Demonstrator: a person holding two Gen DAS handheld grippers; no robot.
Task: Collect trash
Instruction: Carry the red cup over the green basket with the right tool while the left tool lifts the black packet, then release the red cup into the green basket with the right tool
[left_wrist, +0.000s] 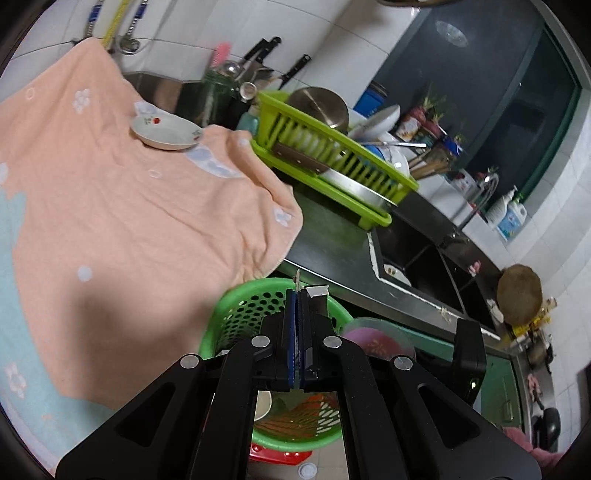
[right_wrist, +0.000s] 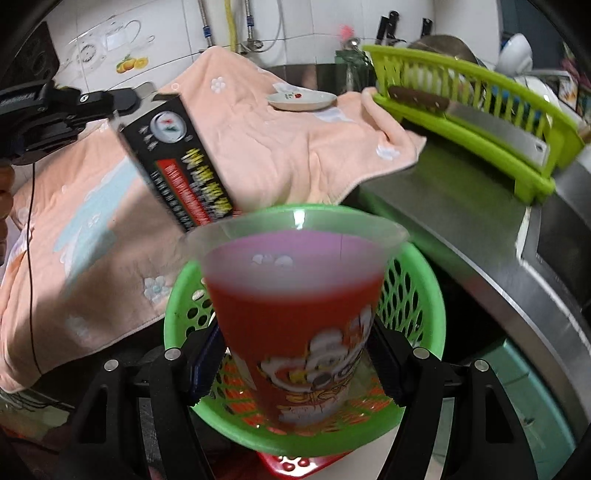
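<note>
My right gripper (right_wrist: 295, 354) is shut on a red printed plastic cup (right_wrist: 295, 317) and holds it above a green perforated basket (right_wrist: 413, 295). My left gripper (left_wrist: 297, 295) is shut on the flap of a black carton; in the right wrist view the carton (right_wrist: 177, 155) hangs tilted from the left gripper (right_wrist: 122, 99) over the basket's left rim. The left wrist view shows the basket (left_wrist: 236, 314) below the fingers and the cup's rim (left_wrist: 376, 336) to the right.
A peach towel (left_wrist: 110, 206) covers the counter, with a small dish (left_wrist: 166, 131) on it. A lime dish rack (left_wrist: 332, 158) holding a cleaver and bowls stands beside a dark sink (left_wrist: 424, 266). A red stool (right_wrist: 295, 465) lies under the basket.
</note>
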